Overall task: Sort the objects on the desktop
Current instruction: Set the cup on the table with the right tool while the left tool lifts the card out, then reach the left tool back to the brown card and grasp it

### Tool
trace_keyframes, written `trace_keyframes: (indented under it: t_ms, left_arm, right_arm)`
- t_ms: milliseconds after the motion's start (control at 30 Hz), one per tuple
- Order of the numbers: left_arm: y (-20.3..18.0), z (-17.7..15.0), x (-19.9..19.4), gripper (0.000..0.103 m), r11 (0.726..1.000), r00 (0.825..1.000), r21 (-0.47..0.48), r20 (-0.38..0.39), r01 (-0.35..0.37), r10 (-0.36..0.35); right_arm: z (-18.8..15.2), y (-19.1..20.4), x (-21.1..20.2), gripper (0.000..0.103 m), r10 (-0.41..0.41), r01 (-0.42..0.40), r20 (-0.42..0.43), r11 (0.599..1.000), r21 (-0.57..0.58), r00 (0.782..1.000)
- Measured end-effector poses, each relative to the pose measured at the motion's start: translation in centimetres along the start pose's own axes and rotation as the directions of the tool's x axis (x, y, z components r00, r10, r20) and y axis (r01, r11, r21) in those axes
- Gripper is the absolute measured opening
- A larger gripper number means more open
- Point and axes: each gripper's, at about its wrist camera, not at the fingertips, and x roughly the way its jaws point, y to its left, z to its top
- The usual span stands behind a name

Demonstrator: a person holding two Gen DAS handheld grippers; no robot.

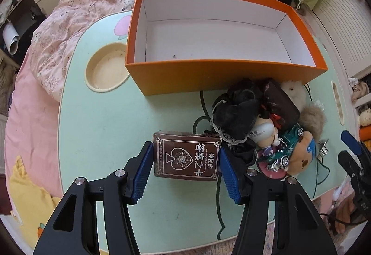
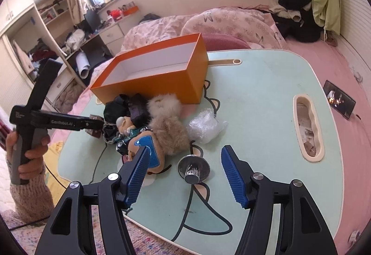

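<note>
Left wrist view: the left gripper [image 1: 186, 158] clamps a stiff, light, probably slick card box [image 1: 187, 154] by its short sides, the toy pile [image 1: 266, 125] to its right, the empty orange box [image 1: 222, 69] beyond; the right gripper [image 2: 184, 162] stands wide around a metal knob [image 2: 193, 168].

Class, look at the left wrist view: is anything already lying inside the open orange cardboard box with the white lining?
No: the orange cardboard box shows only its bare white floor, apart from a tiny dark speck.
</note>
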Motion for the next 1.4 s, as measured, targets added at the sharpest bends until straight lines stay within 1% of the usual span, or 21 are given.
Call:
trace_keyframes:
  t_ms: [67, 100, 200, 267, 300, 400, 467, 567, 633, 733, 833, 900, 933, 967, 1000, 1100, 1167, 1200, 1333, 1367, 1400]
  left_arm:
    - [-0.2, 0.0, -0.2, 0.057, 1.000, 1.000, 0.014, 0.024, -0.011, 0.011]
    - [-0.2, 0.0, -0.5, 0.057, 1.000, 0.999, -0.005, 0.044, -0.018, 0.018]
    - [0.2, -0.6, -1.8, 0.059, 1.000, 0.995, -0.021, 0.101, -0.011, 0.013]
    - [0.5, -1.1, -2.5, 0.073, 0.999, 0.993, -0.039, 0.122, -0.002, 0.006]
    - [0.7, -1.6, -2.8, 0.075, 0.997, 0.990, -0.077, 0.139, -0.010, 0.021]
    - [0.8, -3.4, -3.4, 0.076, 0.991, 0.975, -0.094, 0.195, -0.093, 0.110]
    - [0.5, -4.6, -3.6, 0.076, 0.989, 0.963, -0.087, 0.229, -0.123, 0.140]
    - [-0.1, -6.7, -2.7, 0.076, 0.996, 0.971, -0.052, 0.221, -0.079, 0.088]
    - [-0.8, -7.9, -1.9, 0.076, 0.998, 0.974, -0.044, 0.217, -0.054, 0.063]
    - [-2.2, -9.5, -0.9, 0.076, 0.994, 0.967, -0.052, 0.232, -0.094, 0.104]
    - [-3.2, -10.1, -0.1, 0.077, 0.984, 0.947, -0.060, 0.265, -0.169, 0.179]
    - [-2.9, -9.9, 0.1, 0.078, 0.969, 0.933, -0.146, 0.276, -0.197, 0.231]
    - [-2.7, -9.8, 0.1, 0.081, 0.968, 0.930, -0.157, 0.283, -0.195, 0.233]
    - [-2.4, -9.8, 0.2, 0.086, 0.967, 0.929, -0.168, 0.286, -0.192, 0.234]
    - [-2.1, -9.8, 0.4, 0.088, 0.966, 0.929, -0.182, 0.289, -0.183, 0.230]
    - [-1.0, -9.9, 1.0, 0.103, 0.960, 0.938, -0.249, 0.285, -0.127, 0.198]
    - [-0.6, -10.0, 1.0, 0.103, 0.953, 0.935, -0.276, 0.290, -0.121, 0.203]
    - [-0.6, -9.9, 0.9, 0.103, 0.942, 0.930, -0.309, 0.289, -0.133, 0.226]
    - [-0.8, -9.7, 0.7, 0.103, 0.946, 0.924, -0.296, 0.308, -0.131, 0.225]
    - [-0.8, -9.6, 0.7, 0.103, 0.942, 0.920, -0.308, 0.313, -0.135, 0.234]
    - [-0.9, -9.5, 0.8, 0.103, 0.926, 0.913, -0.348, 0.312, -0.147, 0.262]
  right_arm:
    - [-0.6, 0.5, -0.5, 0.066, 0.006, -0.005, 0.020, 1.000, -0.029, 1.000]
    - [-0.9, 0.8, -0.7, 0.070, 0.017, -0.016, 0.027, 0.999, -0.044, 0.999]
    - [-2.0, 1.7, -1.1, 0.073, 0.032, -0.028, 0.044, 0.996, -0.089, 0.999]
    - [-2.7, 2.2, -1.2, 0.075, 0.015, -0.010, 0.050, 0.994, -0.112, 0.999]
    - [-3.0, 2.4, -1.1, 0.076, -0.002, 0.008, 0.055, 0.993, -0.121, 0.998]
    - [-4.0, 2.8, -0.6, 0.076, -0.061, 0.070, 0.070, 0.987, -0.143, 0.996]
    - [-4.6, 2.8, 0.0, 0.076, -0.069, 0.077, 0.063, 0.987, -0.144, 0.996]
    - [-5.4, 2.7, 0.5, 0.076, -0.064, 0.070, 0.050, 0.988, -0.139, 0.997]
    - [-5.8, 2.6, 0.7, 0.076, -0.085, 0.093, 0.056, 0.985, -0.146, 0.995]
    - [-6.5, 2.6, 1.4, 0.076, -0.123, 0.130, 0.051, 0.979, -0.158, 0.991]
    - [-7.0, 2.9, 1.9, 0.078, -0.154, 0.163, 0.065, 0.970, -0.179, 0.986]
    - [-7.3, 3.1, 2.3, 0.087, -0.187, 0.199, 0.080, 0.959, -0.200, 0.979]
    - [-7.4, 3.1, 2.5, 0.091, -0.193, 0.206, 0.083, 0.957, -0.203, 0.978]
    - [-7.4, 3.0, 2.7, 0.101, -0.191, 0.203, 0.079, 0.959, -0.198, 0.978]
    - [-7.4, 2.8, 2.8, 0.103, -0.195, 0.207, 0.080, 0.959, -0.193, 0.978]
    - [-7.3, 2.5, 3.0, 0.103, -0.202, 0.215, 0.086, 0.959, -0.187, 0.976]
    - [-7.3, 2.5, 3.0, 0.103, -0.204, 0.218, 0.090, 0.957, -0.190, 0.975]
    - [-7.3, 2.5, 3.0, 0.103, -0.204, 0.218, 0.090, 0.957, -0.189, 0.975]
    - [-7.3, 2.6, 3.1, 0.103, -0.204, 0.218, 0.093, 0.957, -0.192, 0.975]
    - [-7.3, 2.6, 3.1, 0.103, -0.204, 0.218, 0.092, 0.957, -0.192, 0.975]
    - [-7.3, 2.6, 3.1, 0.103, -0.203, 0.217, 0.091, 0.957, -0.191, 0.975]
